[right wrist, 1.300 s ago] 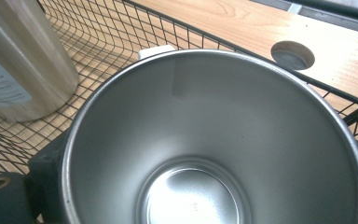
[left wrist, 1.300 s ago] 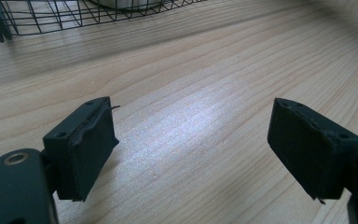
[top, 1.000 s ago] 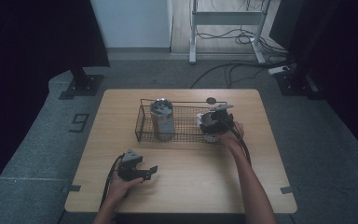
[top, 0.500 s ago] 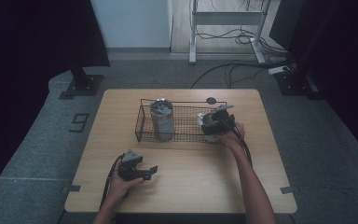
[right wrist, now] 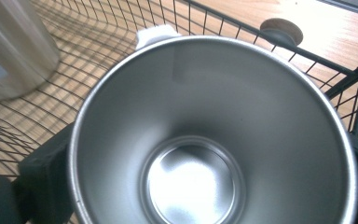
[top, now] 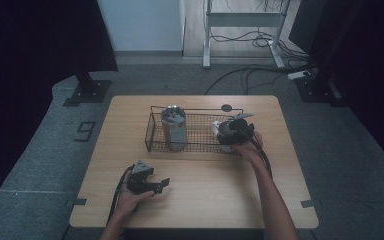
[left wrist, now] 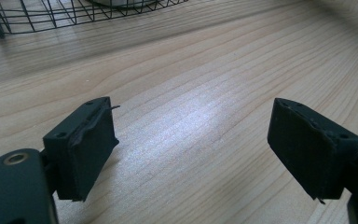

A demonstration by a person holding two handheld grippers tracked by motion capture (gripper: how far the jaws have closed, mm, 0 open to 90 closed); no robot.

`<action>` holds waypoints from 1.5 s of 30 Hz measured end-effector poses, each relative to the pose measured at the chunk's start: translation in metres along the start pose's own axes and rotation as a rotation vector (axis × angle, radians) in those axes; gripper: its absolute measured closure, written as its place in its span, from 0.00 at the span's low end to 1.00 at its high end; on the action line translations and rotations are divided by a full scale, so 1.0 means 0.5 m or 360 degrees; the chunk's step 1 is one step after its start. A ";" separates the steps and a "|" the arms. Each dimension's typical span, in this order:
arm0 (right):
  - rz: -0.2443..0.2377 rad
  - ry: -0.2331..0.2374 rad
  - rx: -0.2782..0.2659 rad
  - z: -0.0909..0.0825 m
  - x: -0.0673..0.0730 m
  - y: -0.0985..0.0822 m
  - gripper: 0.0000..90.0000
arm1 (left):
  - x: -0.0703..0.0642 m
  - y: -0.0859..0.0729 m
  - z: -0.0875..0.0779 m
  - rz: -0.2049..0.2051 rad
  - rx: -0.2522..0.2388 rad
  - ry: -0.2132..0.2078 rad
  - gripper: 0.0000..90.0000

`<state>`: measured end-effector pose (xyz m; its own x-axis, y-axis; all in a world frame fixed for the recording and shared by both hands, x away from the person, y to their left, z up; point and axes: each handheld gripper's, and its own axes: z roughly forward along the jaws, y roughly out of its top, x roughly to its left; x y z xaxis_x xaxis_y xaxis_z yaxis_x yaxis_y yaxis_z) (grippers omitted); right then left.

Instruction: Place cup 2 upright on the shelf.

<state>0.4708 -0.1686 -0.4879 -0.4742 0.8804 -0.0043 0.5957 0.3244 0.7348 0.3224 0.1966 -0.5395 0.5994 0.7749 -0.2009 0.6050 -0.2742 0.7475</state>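
Observation:
A black wire basket [top: 195, 108] stands across the back of the wooden table [top: 205, 195]. Inside it at the left stands a tall steel tumbler [top: 173, 127], seen blurred as a tumbler [right wrist: 14, 51] in the right gripper view. My right gripper [top: 231, 134] is at the basket's right end, shut on an open steel cup [right wrist: 205, 140] whose empty inside faces the camera; black jaws press its left and right sides. My left gripper [top: 161, 184] rests low over the table's front left, open, and the left gripper [left wrist: 191, 140] has bare wood between its jaws.
A dark round disc [top: 226, 107] lies on the table just behind the basket, the same disc [right wrist: 282, 30] in the right gripper view. A small white piece [right wrist: 156, 33] sticks up behind the cup. The basket's wire wall [left wrist: 37, 18] is ahead of the left gripper.

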 end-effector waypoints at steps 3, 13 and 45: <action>0.0036 0.0023 -0.0041 -0.009 -0.006 0.001 0.00 | -0.001 0.000 0.000 0.0000 -0.0004 -0.0003 0.17; 0.0077 0.0054 -0.0231 -0.054 -0.011 0.012 0.00 | 0.002 0.001 -0.003 -0.0010 -0.0014 -0.0004 0.17; 0.0142 0.0120 -0.0447 -0.172 0.012 -0.075 0.08 | 0.005 0.002 -0.009 -0.0009 -0.0024 0.0022 0.17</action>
<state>0.3899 -0.2052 -0.4573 -0.4811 0.8696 0.1114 0.4397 0.1294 0.8888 0.3222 0.2006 -0.5363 0.5885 0.7843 -0.1962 0.6002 -0.2613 0.7560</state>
